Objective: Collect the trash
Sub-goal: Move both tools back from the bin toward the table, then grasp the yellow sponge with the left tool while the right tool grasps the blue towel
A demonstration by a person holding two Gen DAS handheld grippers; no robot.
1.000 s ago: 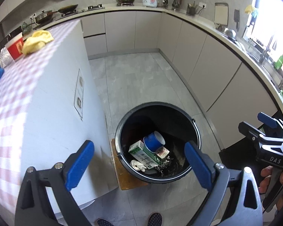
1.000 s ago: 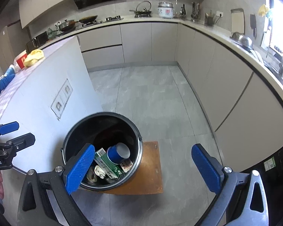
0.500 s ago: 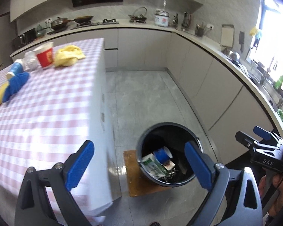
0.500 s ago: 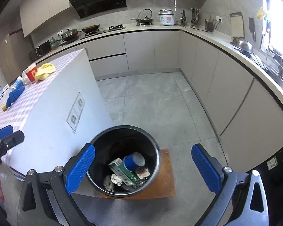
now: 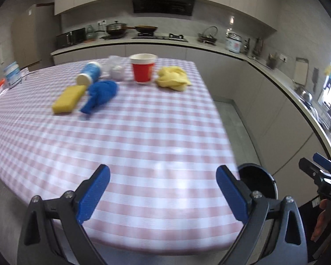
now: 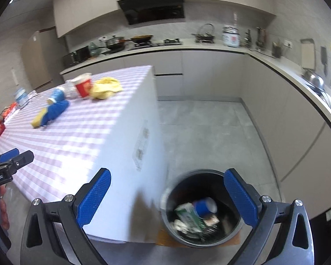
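Observation:
A black trash bin (image 6: 204, 207) stands on the floor beside the table and holds a green carton, a blue cup and other scraps; its rim shows in the left wrist view (image 5: 259, 183). On the checked table (image 5: 130, 145) lie a red cup (image 5: 143, 70), a yellow crumpled cloth (image 5: 172, 78), a blue cloth (image 5: 101, 95), a yellow sponge (image 5: 68, 99), a blue-white bottle (image 5: 89, 73) and a clear crumpled bag (image 5: 115, 68). My left gripper (image 5: 163, 196) is open and empty over the table's near edge. My right gripper (image 6: 165, 196) is open and empty above the bin.
A kitchen counter (image 5: 209, 44) with stove, pots and a rice cooker runs along the back and right walls. Grey floor tiles (image 6: 209, 128) lie between table and cabinets. A brown mat (image 6: 165, 239) lies under the bin. Small items sit at the table's far left (image 5: 11, 75).
Both grippers have risen and swung left, from over the bin toward the table. The left wrist view now faces the tabletop items; the bin has slid to its right edge.

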